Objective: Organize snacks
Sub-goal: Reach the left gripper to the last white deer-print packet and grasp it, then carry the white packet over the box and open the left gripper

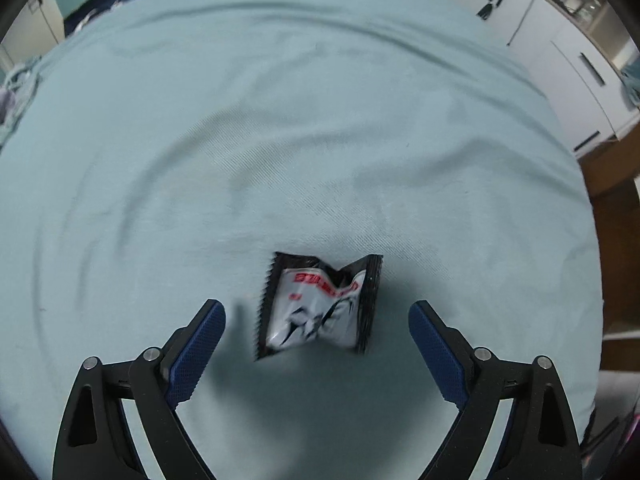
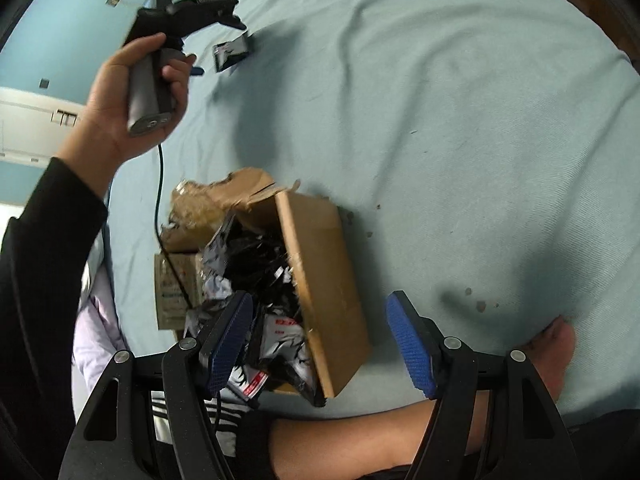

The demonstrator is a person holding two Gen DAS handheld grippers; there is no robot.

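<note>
Straddling the lone snack packet (image 1: 318, 306) on the bed (image 1: 280, 140), left claw (image 1: 316, 320) apart to grab it; right claw (image 2: 320, 322) apart, empty, above the box (image 2: 320, 280).

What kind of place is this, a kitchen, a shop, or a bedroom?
Most likely a bedroom: the snack packet and cardboard box lie on a wrinkled pale blue bedsheet, and white cabinets stand beside it.

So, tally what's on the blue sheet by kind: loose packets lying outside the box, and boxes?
Black-and-white foil snack packet lying loose on the sheet: 1
Torn brown cardboard box holding more packets: 1
Total: 2
</note>
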